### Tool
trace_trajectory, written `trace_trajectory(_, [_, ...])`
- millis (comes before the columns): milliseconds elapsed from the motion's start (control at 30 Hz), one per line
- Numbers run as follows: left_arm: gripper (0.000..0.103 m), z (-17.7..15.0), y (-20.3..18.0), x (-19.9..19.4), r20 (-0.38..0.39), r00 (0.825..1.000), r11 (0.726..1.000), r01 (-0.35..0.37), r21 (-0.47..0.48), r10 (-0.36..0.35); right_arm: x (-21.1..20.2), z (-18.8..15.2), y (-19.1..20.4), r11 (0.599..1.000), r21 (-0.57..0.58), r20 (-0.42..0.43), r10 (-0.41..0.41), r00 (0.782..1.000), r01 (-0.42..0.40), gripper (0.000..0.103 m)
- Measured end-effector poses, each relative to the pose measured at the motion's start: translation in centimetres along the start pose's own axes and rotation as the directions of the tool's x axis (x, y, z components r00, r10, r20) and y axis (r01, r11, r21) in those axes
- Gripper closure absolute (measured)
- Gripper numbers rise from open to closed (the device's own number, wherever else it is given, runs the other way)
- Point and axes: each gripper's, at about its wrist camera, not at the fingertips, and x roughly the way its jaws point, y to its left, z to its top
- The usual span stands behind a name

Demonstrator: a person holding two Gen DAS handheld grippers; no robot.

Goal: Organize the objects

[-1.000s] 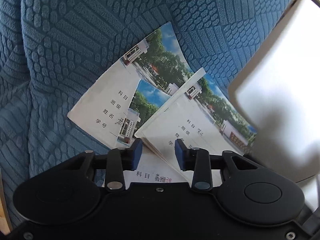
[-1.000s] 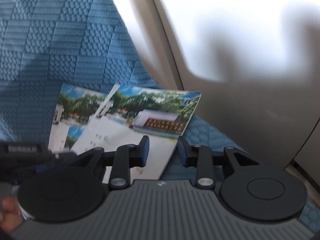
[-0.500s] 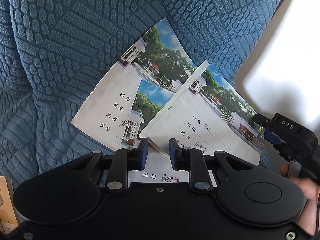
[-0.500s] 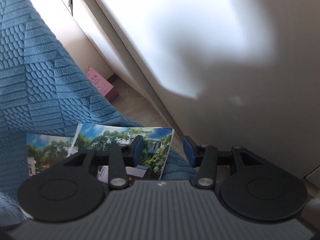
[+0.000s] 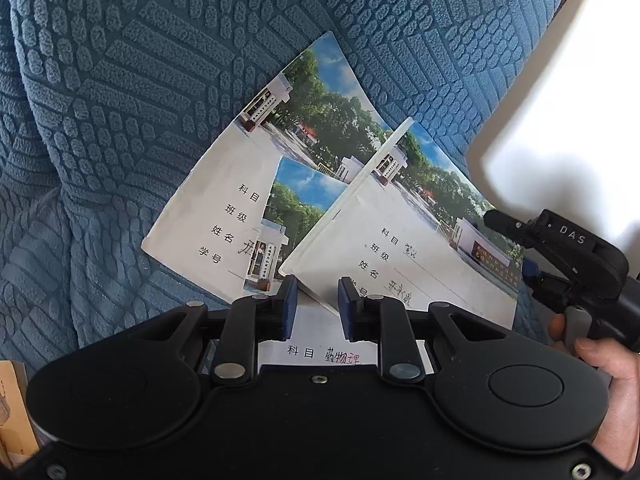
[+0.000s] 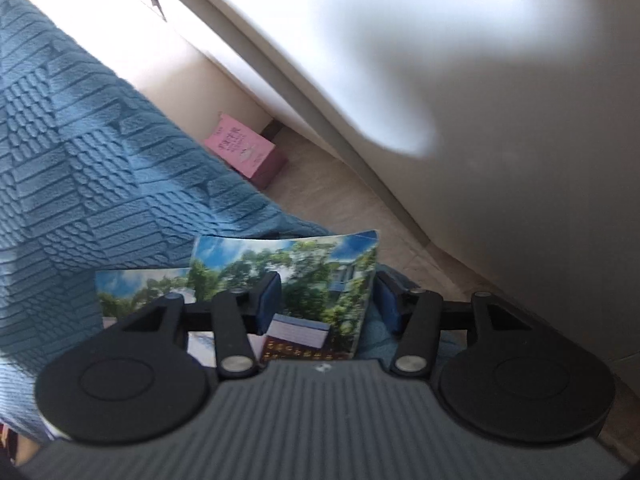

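Observation:
Three photo-cover notebooks lie overlapped on a blue textured sofa cover [image 5: 140, 80]. The top notebook [image 5: 420, 248] sits on the right with its left edge raised. My left gripper [image 5: 316, 304] has its narrow jaws closed around that notebook's near corner. The back notebook [image 5: 224, 200] and a lower notebook [image 5: 320, 354] lie under it. My right gripper [image 5: 506, 242] comes in at the top notebook's right edge. In the right wrist view the right gripper [image 6: 326, 304] has its jaws opening, with the top notebook [image 6: 316, 276] between the pads but not pressed.
A white cabinet front [image 6: 500, 140] rises close on the right of the sofa. A pink box [image 6: 244, 150] lies on the tiled floor [image 6: 360, 200] beside it. A hand [image 5: 612, 372] holds the right gripper. Something brown like cardboard [image 5: 12, 400] shows at the lower left.
My left jaws narrowed around the top notebook's corner and then held still. My right gripper moved in to the notebook's right edge, rolled, and spread its jaws wider.

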Motion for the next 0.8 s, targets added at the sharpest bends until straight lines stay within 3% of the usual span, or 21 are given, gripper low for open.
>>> trace_trajectory(100, [0.082, 0.0, 0.1, 0.0, -0.003, 1.000, 1.000, 0.005, -0.003, -0.005, -1.8, 0.1, 0.6, 0.996, -0.020, 0.082, 0.094, 0.992, -0.093, 0.048])
trace_trajectory(167, [0.081, 0.0, 0.2, 0.0, -0.003, 1.000, 1.000, 0.013, -0.011, -0.013, -2.8, 0.3, 0.5, 0.980, -0.011, 0.130, 0.196, 0.972, -0.196, 0.048])
trace_trajectory(300, [0.081, 0.0, 0.4, 0.0, -0.006, 1.000, 0.999, 0.025, -0.033, -0.025, -3.1, 0.4, 0.1, 0.939, 0.031, 0.122, 0.337, 0.934, -0.343, 0.048])
trace_trajectory(367, [0.081, 0.1, 0.5, -0.1, -0.006, 1.000, 0.999, 0.029, -0.042, -0.029, -2.9, 0.1, 0.1, 0.924, 0.055, 0.103, 0.370, 0.923, -0.377, 0.048])
trace_trajectory(467, [0.081, 0.1, 0.6, -0.1, -0.006, 0.999, 0.998, 0.033, -0.052, -0.034, -2.4, -0.4, 0.2, 0.913, 0.083, 0.065, 0.396, 0.916, -0.400, 0.048])
trace_trajectory(600, [0.081, 0.0, 0.9, -0.2, -0.004, 0.999, 0.996, 0.045, -0.075, -0.045, -1.8, -1.4, 0.9, 0.927, 0.071, -0.016, 0.370, 0.929, -0.368, 0.048])
trace_trajectory(733, [0.081, 0.1, 0.7, -0.1, -0.004, 0.999, 0.997, 0.043, -0.064, -0.043, -0.5, -2.6, 1.7, 0.945, 0.038, -0.159, 0.328, 0.931, -0.326, 0.049])
trace_trajectory(800, [0.081, 0.2, 0.8, -0.1, -0.004, 0.999, 0.997, 0.046, -0.068, -0.046, -0.4, -3.0, 2.6, 0.951, -0.012, -0.188, 0.300, 0.935, -0.308, 0.057])
